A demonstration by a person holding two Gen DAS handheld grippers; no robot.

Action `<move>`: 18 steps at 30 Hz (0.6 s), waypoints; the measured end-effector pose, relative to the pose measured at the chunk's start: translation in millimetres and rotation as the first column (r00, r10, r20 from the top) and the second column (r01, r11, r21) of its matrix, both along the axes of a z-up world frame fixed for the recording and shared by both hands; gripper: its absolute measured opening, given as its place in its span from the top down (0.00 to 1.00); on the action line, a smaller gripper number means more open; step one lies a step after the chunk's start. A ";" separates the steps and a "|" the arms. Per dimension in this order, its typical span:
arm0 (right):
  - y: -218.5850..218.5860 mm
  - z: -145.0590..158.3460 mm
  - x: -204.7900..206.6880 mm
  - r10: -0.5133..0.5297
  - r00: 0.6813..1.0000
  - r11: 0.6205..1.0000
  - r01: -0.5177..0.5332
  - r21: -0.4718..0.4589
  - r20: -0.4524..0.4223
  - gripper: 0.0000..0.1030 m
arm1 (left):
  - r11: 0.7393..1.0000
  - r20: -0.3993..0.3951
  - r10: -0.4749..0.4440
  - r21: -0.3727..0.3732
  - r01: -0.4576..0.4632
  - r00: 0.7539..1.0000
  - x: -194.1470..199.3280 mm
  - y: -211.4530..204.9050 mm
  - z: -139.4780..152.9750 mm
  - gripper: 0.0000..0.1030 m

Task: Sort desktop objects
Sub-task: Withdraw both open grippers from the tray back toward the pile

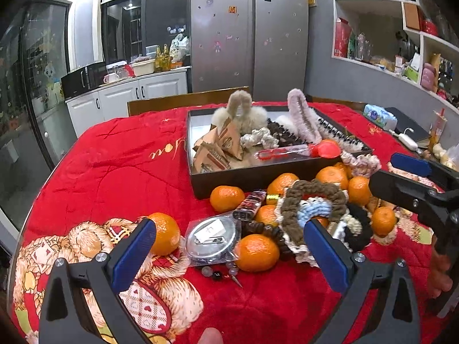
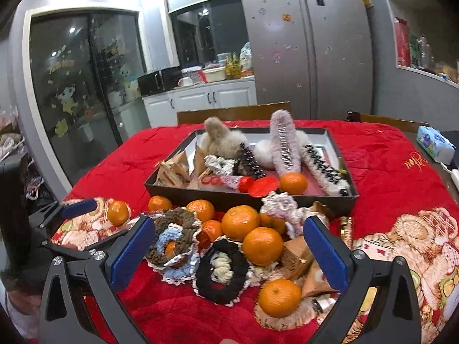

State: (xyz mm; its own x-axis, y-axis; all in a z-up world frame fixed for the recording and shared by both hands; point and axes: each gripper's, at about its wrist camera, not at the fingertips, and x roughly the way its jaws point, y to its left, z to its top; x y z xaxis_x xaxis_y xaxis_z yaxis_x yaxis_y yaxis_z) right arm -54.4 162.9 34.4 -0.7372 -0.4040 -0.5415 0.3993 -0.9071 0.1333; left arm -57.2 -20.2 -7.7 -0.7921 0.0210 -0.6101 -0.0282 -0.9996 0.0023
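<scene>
Lying in tray — mandarin

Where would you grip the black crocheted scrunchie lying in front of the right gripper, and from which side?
Probably from above, across the near side of its ring. The black scrunchie lies flat on the red cloth, and its near rim is bare, while oranges crowd the far edge. The open right gripper could put one finger in the centre hole and one outside.

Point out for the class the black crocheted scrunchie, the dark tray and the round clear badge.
black crocheted scrunchie (image 2: 222,282): right wrist view, on its lower black ring.
dark tray (image 1: 243,176): left wrist view, on its near outer wall.
round clear badge (image 1: 210,236): left wrist view, on its face.
</scene>
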 end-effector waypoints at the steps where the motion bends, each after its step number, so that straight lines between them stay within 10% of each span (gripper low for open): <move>1: -3.3 -2.2 -2.2 0.007 1.000 1.000 -0.007 0.009 0.004 0.00 | 1.000 0.004 0.002 -0.006 -0.002 1.000 -2.0 -0.4 -1.8 0.00; 18: -25.9 -27.8 -23.0 0.047 0.997 0.999 -0.046 -0.015 0.057 0.00 | 0.999 0.047 0.036 -0.019 -0.035 0.998 -20.8 -16.3 -16.3 0.00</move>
